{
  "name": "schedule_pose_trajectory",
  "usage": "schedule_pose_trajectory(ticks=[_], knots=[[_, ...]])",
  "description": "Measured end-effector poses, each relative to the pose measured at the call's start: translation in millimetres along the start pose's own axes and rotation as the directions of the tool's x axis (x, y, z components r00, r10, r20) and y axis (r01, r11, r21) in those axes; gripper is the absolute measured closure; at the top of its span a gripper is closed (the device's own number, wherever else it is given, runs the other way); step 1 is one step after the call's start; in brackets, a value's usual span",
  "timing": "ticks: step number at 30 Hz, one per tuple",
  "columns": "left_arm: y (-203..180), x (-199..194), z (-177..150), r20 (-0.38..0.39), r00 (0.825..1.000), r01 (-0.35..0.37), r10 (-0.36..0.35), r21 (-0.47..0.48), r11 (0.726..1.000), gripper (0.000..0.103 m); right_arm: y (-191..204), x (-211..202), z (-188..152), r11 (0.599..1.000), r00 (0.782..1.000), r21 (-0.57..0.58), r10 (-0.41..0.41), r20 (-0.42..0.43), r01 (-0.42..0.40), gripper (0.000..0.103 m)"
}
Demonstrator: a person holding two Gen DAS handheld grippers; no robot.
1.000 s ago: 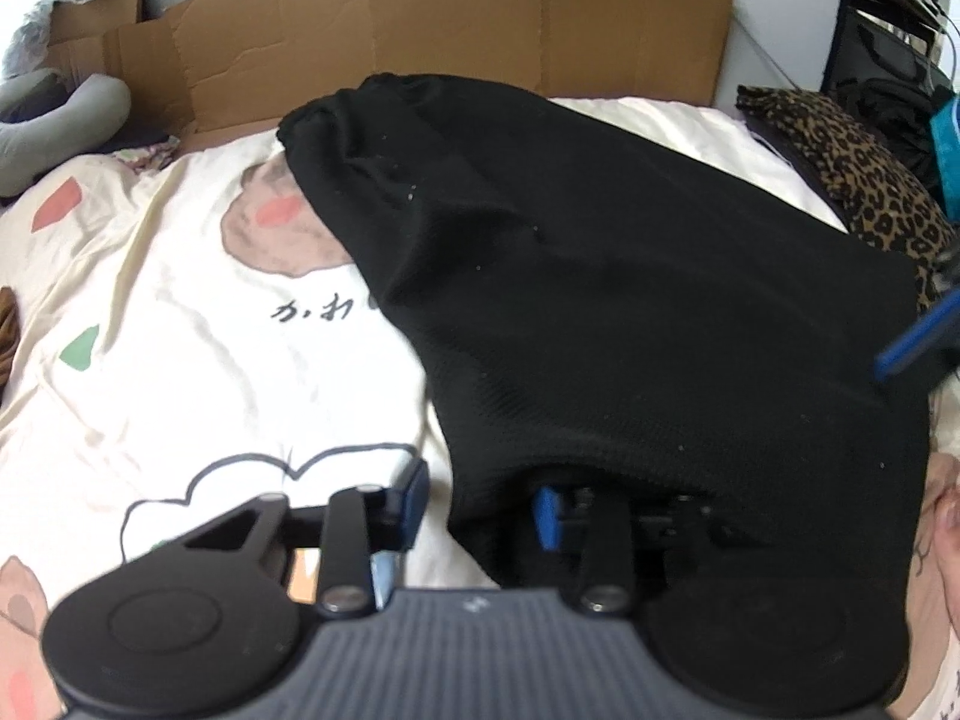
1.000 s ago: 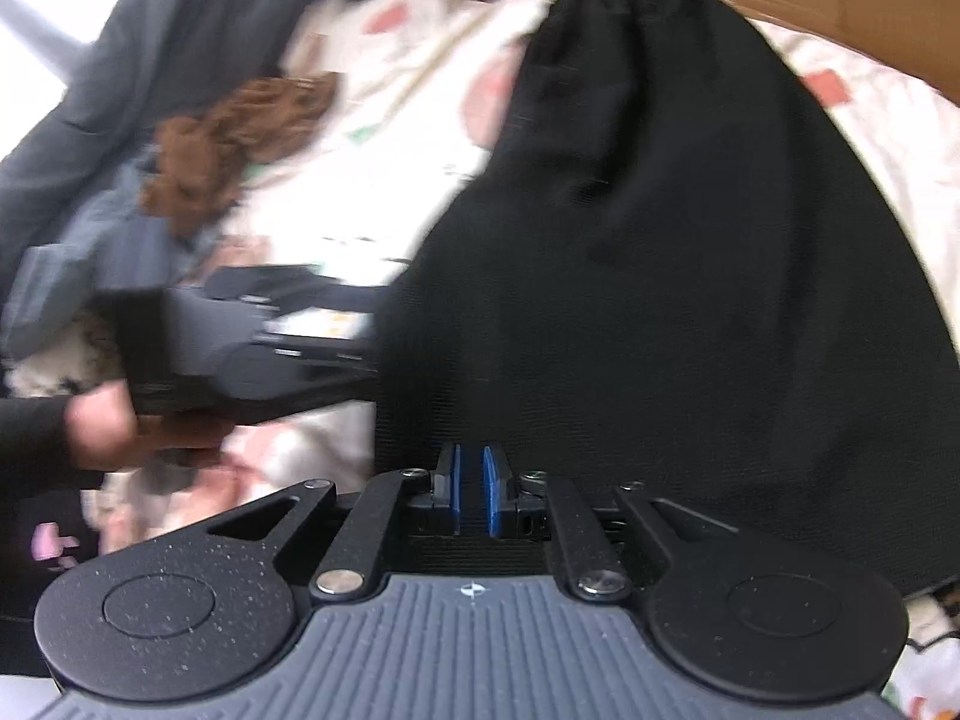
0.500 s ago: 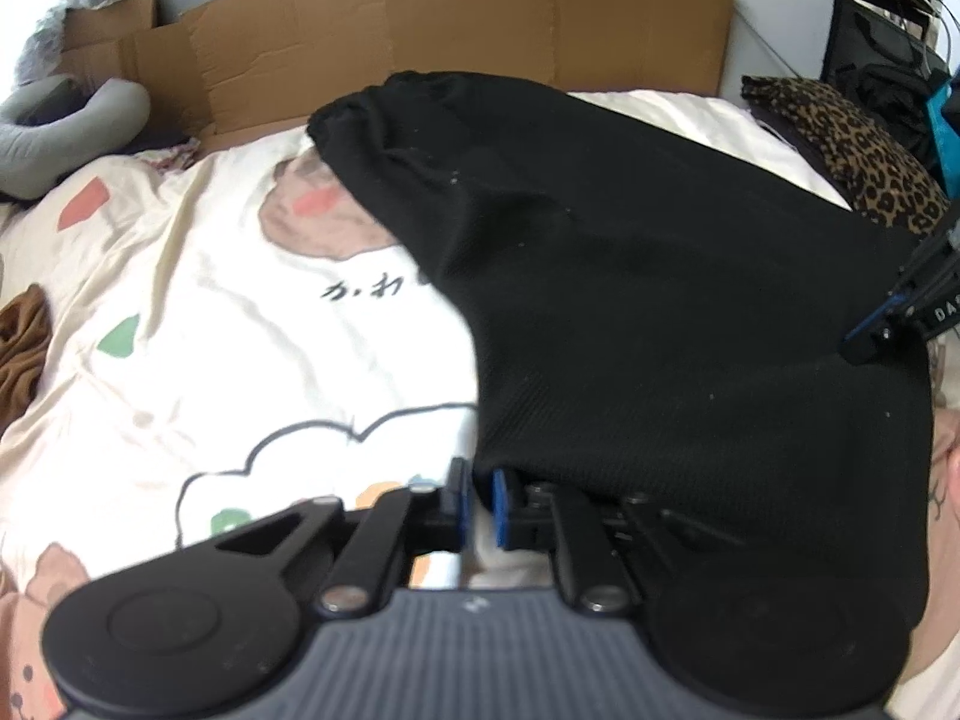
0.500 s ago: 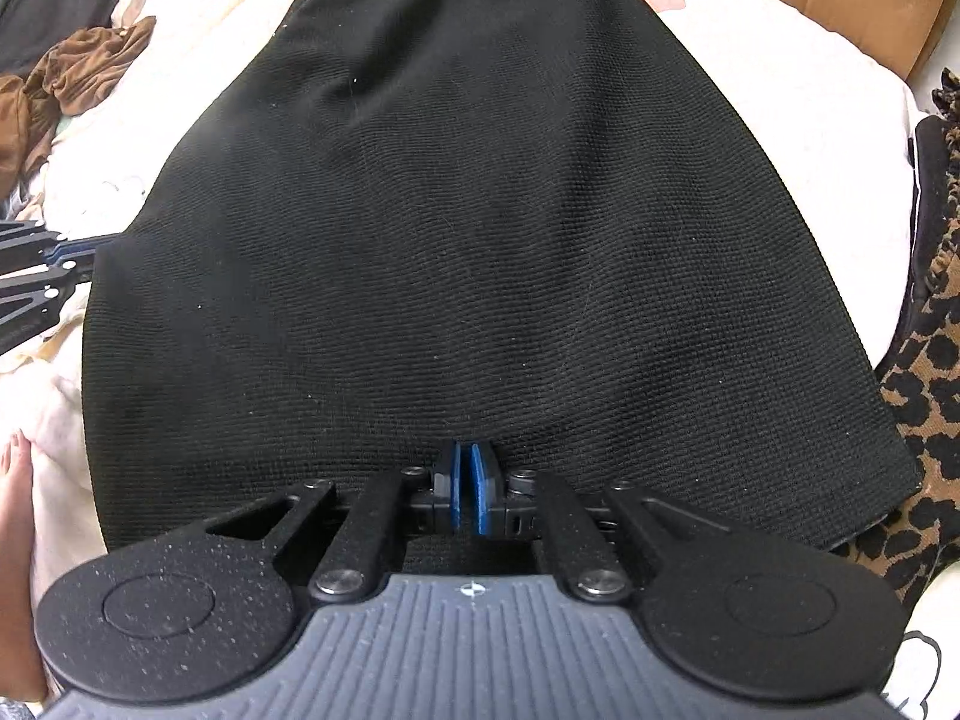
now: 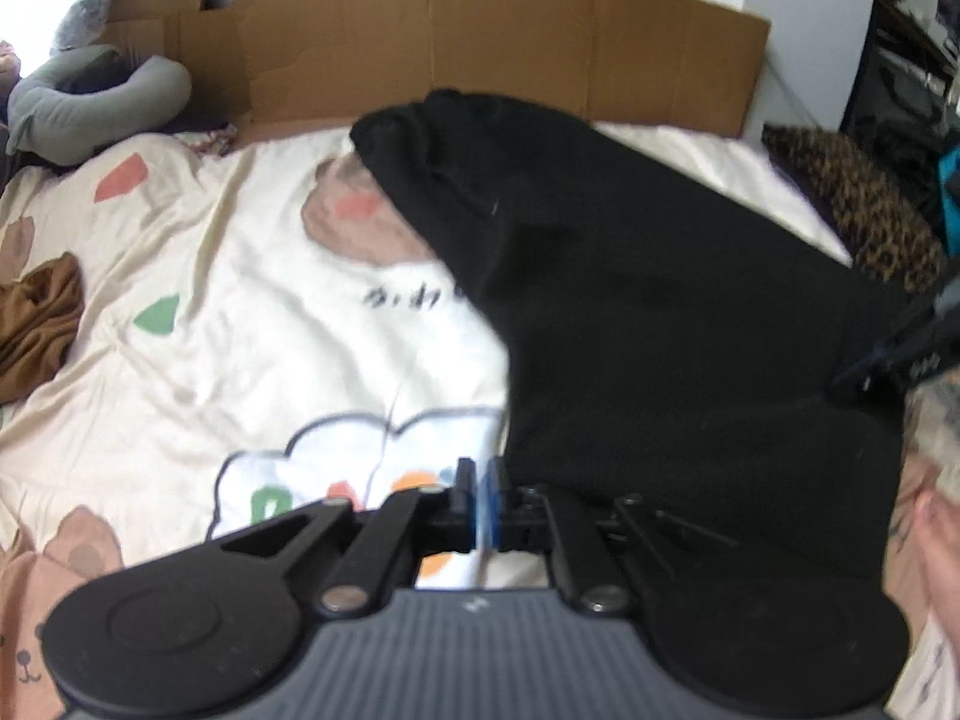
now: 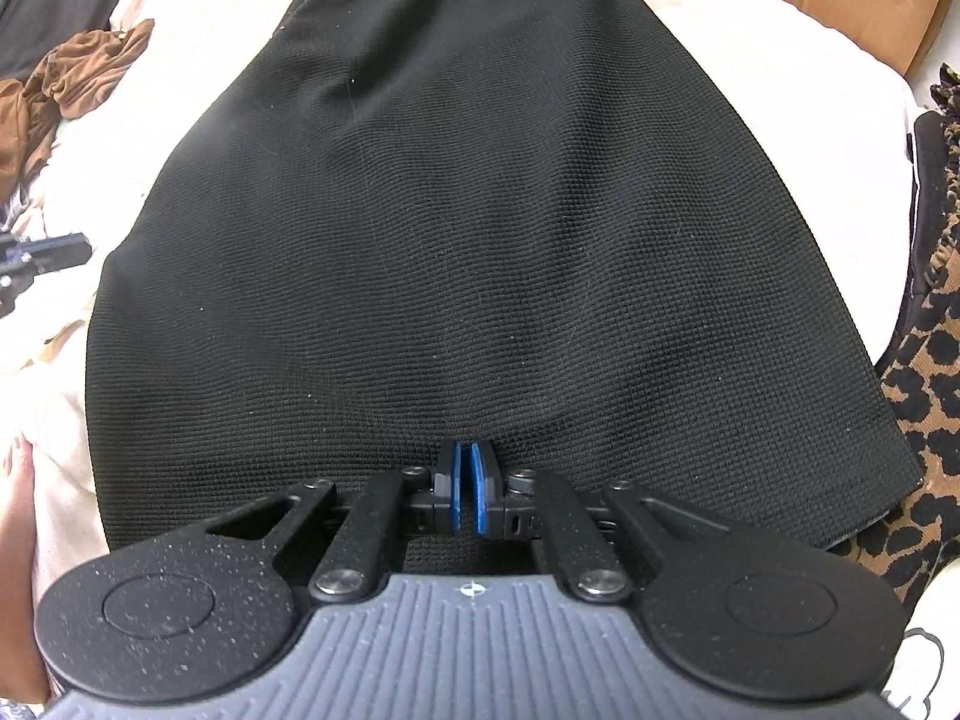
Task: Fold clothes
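Note:
A black knit garment (image 5: 660, 300) lies spread on the cream cartoon-print bedsheet (image 5: 240, 300), narrow end far, wide hem near. My left gripper (image 5: 480, 480) is shut at the hem's near left corner. The cloth's edge runs into its right pad and drapes over that finger. In the right wrist view this gripper (image 6: 42, 258) shows at the garment's left edge. My right gripper (image 6: 466, 468) points steeply down at the middle of the garment (image 6: 480, 210), shut on the hem. From the left wrist view the right gripper (image 5: 846, 381) pinches the cloth, which tents up slightly there.
A crumpled brown cloth (image 5: 36, 318) lies on the bed's left side. Leopard-print fabric (image 6: 924, 390) borders the garment's right edge. Cardboard (image 5: 480, 42) stands along the far side, with a grey pillow (image 5: 102, 96) at far left. A person's bare skin (image 6: 15, 480) shows near the hem.
My left gripper went from open around the hem's corner to shut on it and rose a little. My right gripper tipped down and settled over the hem, staying shut.

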State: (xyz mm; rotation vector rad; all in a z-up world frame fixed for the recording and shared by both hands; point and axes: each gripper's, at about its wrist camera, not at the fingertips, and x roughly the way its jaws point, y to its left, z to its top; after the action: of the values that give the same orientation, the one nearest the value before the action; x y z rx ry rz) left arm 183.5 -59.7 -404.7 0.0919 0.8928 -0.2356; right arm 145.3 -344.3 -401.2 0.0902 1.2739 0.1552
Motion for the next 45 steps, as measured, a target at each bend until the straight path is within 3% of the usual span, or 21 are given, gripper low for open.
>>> schedule_pose_trajectory(ticks=[9,12,16,24,28,33,39,45], knots=[[-48,16,24,0.017,0.985,0.169,-0.17,0.074,0.983,0.085,22,-12,2,0.997,0.998,-0.056,0.055,0.038,-0.053,0.094],[-63,21,17,-0.005,0.975,0.222,-0.222,0.104,0.969,0.081,35,-11,8,0.993,0.995,-0.085,0.091,0.044,-0.087,0.094],[-73,26,-2,-0.066,0.968,0.249,-0.242,0.132,0.96,0.081,48,-18,6,0.987,0.993,-0.121,0.112,0.042,-0.107,0.094],[-70,15,-30,-0.138,0.963,0.25,-0.232,0.135,0.959,0.075,59,-15,-2,0.98,0.99,-0.144,0.142,0.015,-0.139,0.093],[-65,5,-31,-0.147,0.963,0.245,-0.227,0.124,0.961,0.074,65,-14,-6,0.973,0.986,-0.162,0.165,-0.005,-0.164,0.082],[-46,-5,-5,-0.054,0.972,0.232,-0.229,0.05,0.971,0.068,71,-23,-10,0.966,0.984,-0.191,0.177,-0.001,-0.174,0.082],[-35,29,30,0.018,0.978,0.205,-0.206,0.047,0.978,0.067,67,-28,-4,0.972,0.985,-0.177,0.165,0.043,-0.155,0.082],[-27,67,51,-0.014,0.98,0.197,-0.197,0.047,0.979,0.07,60,-14,-8,0.978,0.989,-0.151,0.146,0.011,-0.142,0.08]])
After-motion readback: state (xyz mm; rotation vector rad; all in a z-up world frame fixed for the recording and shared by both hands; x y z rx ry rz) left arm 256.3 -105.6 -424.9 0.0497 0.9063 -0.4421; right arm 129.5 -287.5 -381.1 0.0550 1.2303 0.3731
